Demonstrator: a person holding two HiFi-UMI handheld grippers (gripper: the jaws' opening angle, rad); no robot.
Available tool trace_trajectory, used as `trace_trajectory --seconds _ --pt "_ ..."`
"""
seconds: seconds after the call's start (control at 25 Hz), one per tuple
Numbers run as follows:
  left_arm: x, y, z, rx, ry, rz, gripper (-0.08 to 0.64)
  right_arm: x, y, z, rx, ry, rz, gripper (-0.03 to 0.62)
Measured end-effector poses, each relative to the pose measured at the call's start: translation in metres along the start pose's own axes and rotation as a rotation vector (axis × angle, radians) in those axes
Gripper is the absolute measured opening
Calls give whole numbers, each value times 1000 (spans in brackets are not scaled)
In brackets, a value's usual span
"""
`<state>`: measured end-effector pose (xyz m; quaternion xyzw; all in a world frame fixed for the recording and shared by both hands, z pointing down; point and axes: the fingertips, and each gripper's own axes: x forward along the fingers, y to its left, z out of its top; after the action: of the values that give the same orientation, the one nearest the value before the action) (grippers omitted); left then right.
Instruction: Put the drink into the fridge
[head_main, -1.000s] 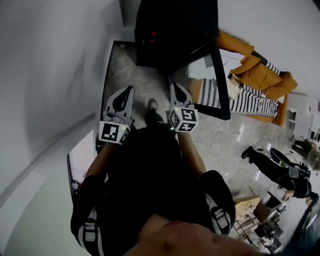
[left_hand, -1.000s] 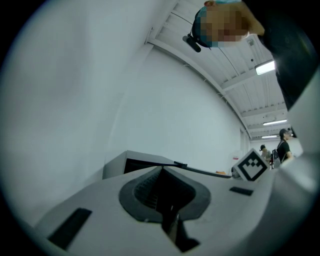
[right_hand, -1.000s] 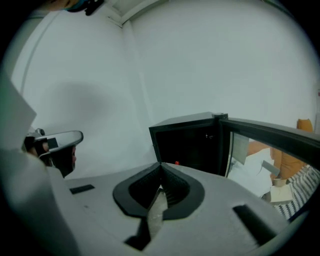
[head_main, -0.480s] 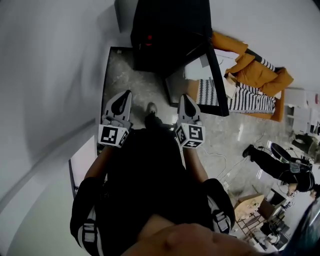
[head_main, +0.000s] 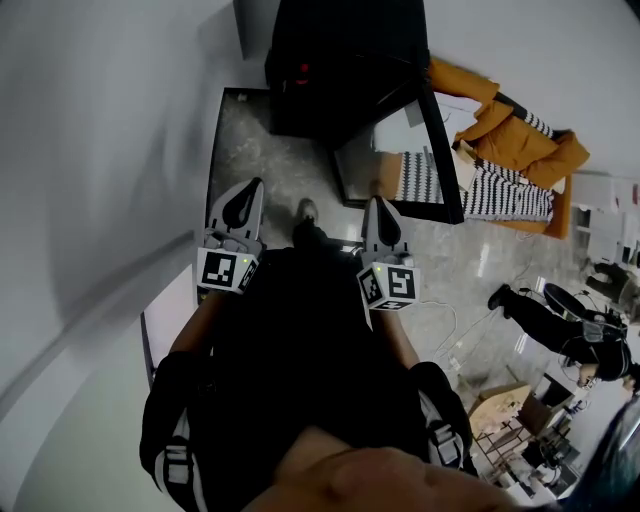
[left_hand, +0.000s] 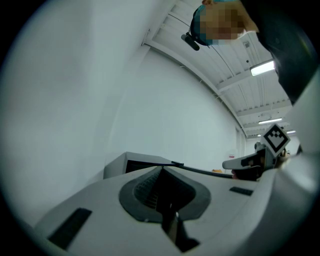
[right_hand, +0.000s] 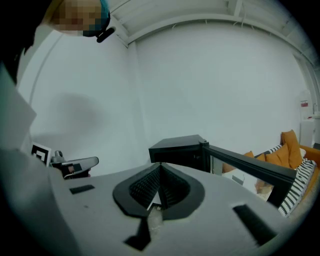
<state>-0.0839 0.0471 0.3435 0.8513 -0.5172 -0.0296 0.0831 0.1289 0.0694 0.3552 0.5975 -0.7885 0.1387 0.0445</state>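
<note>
The black fridge (head_main: 335, 60) stands on the floor ahead, its glass door (head_main: 425, 150) swung open to the right. No drink shows in any view. My left gripper (head_main: 254, 184) is held level in front of the body, jaws shut and empty. My right gripper (head_main: 378, 201) hangs beside it, also shut with nothing between its jaws, pointing toward the open door. In the left gripper view the closed jaws (left_hand: 162, 170) aim at the fridge (left_hand: 132, 162). The right gripper view has the shut jaws (right_hand: 160, 165) before the fridge (right_hand: 180, 147) and its door (right_hand: 247, 167).
An orange and striped heap of cloth (head_main: 510, 150) lies right of the door. A person (head_main: 560, 335) is down on the floor at right, with cables (head_main: 440, 320) nearby. A white wall (head_main: 90, 150) runs along the left. My shoe (head_main: 305, 212) is between the grippers.
My right gripper has shifted right and back toward me in the head view. The left gripper has hardly moved. Both stay shut.
</note>
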Motion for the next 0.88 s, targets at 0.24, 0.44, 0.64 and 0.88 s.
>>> trace_trajectory --seconds 0.24,0.44,0.64,0.88 --pt "-4 -3 -1 -9 3 -5 5 -4 2 -6 -4 7 -3 0" --pt "-4 -3 0 -4 -7 0 5 -3 4 -8 -5 3 3 0" --pt "-8 -1 2 3 -12 4 5 -2 8 -7 -4 2 9 0" --pt "-10 -2 5 12 -24 9 5 -3 11 -8 -8 5 8 0"
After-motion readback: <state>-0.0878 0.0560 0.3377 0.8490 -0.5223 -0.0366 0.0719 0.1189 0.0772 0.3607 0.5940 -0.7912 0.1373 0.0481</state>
